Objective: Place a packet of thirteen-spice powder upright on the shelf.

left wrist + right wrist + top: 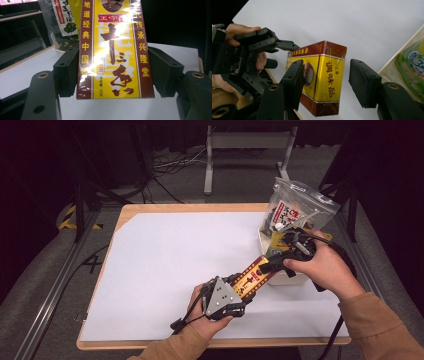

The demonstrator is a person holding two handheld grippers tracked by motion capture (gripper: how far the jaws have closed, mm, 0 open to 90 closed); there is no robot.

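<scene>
My left gripper clamps the glossy yellow-and-maroon box, held above the white mat. My right gripper straddles its far end, jaws apart. White bin holds a crinkly clear pouch.

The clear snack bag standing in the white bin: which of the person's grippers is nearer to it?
Right. The right gripper works just below the snack bag, beside the white bin; the left gripper holds the yellow box farther away.

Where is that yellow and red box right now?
In the high view, the yellow and red box is right of centre, clamped in the left tool, beside the white bin.
</scene>
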